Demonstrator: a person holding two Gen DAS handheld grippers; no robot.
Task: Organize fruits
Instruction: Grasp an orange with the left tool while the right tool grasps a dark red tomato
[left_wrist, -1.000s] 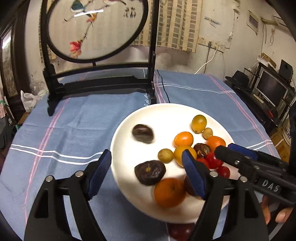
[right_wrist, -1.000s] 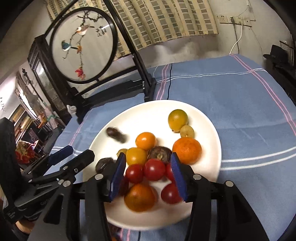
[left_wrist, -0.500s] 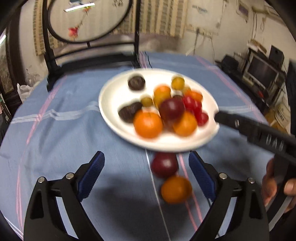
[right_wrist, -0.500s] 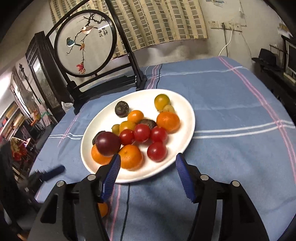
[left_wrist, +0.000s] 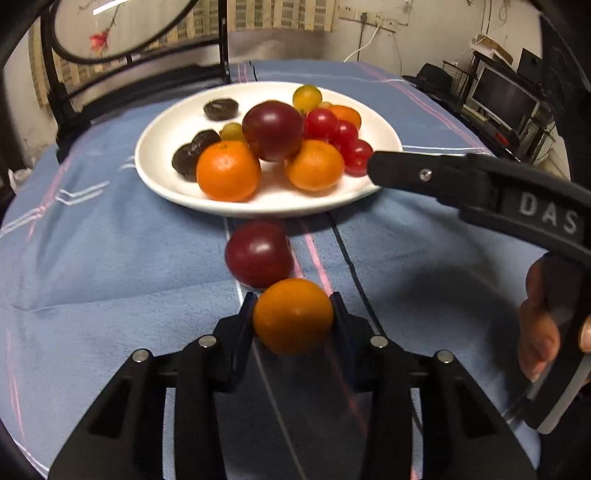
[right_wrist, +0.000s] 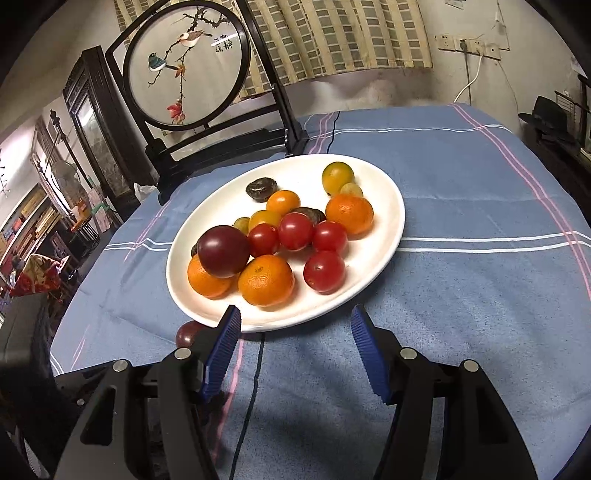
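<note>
A white plate holds oranges, cherry tomatoes, a dark red plum and several dark and yellow small fruits. On the blue cloth in front of it lie a second plum and, nearer, an orange. My left gripper is closing, and its pads touch both sides of that orange. In the right wrist view my right gripper stands open just short of the plate's near rim with nothing between its fingers. One of its fingers reaches in from the right.
A round painted screen on a black stand rises behind the plate at the table's far side. A person's hand holds the right gripper's handle. Blue striped cloth covers the table; a monitor and clutter lie beyond its right edge.
My left gripper has drawn back from over the plate, dropped to the loose orange on the cloth and closed around it. My right gripper has backed off the plate and widened.
</note>
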